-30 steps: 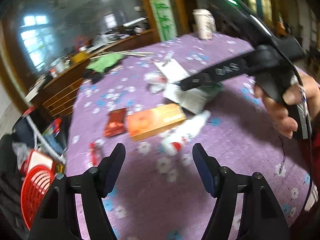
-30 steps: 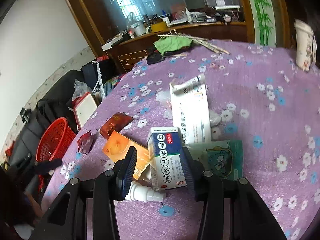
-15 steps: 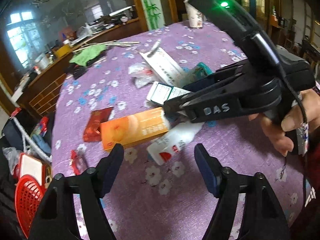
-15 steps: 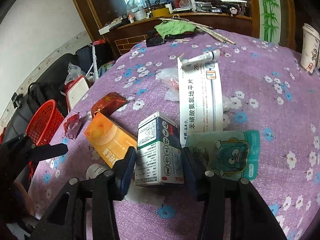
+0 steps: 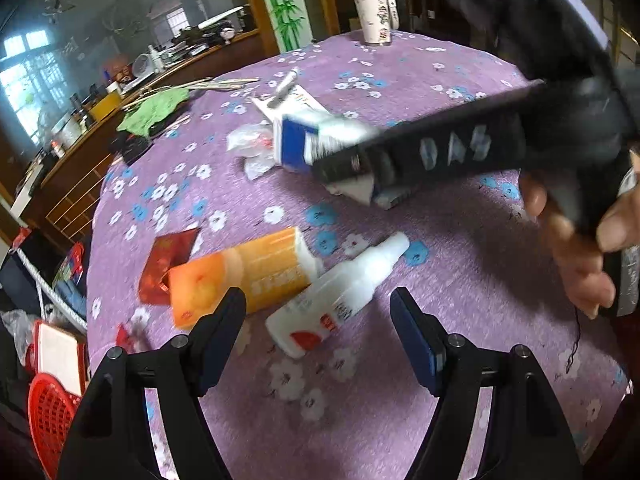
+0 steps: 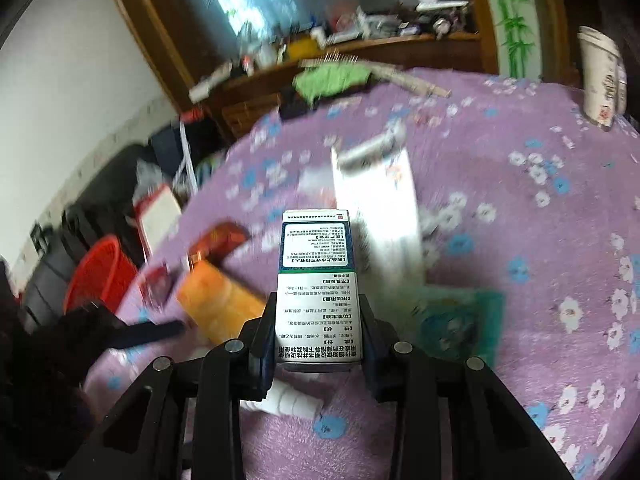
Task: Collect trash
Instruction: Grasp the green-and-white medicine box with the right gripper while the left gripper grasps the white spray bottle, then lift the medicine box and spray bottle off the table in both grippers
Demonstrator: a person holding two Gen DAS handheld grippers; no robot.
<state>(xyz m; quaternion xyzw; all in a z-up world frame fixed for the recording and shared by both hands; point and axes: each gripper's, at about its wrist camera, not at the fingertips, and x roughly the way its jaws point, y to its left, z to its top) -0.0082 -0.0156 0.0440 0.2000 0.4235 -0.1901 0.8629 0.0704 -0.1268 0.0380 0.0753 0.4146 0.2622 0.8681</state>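
My right gripper (image 6: 318,320) is shut on a white and blue medicine box (image 6: 316,276) and holds it above the purple flowered table (image 6: 520,240); the box also shows in the left wrist view (image 5: 316,142). My left gripper (image 5: 318,324) is open just above the table, with a white plastic bottle (image 5: 336,300) lying between its fingers. An orange carton (image 5: 244,272) lies left of the bottle, beside a red wrapper (image 5: 168,256). A long white box (image 6: 376,204) with a small tube on it and a teal packet (image 6: 460,320) lie further back.
A red basket (image 6: 100,276) stands on the floor to the left, off the table's edge; it also shows in the left wrist view (image 5: 48,416). A paper cup (image 5: 376,12) stands at the table's far side. A green cloth (image 5: 152,110) and sticks lie at the far left edge.
My right gripper has shut on the medicine box and lifted it off the table. My left gripper has moved closer to the white bottle.
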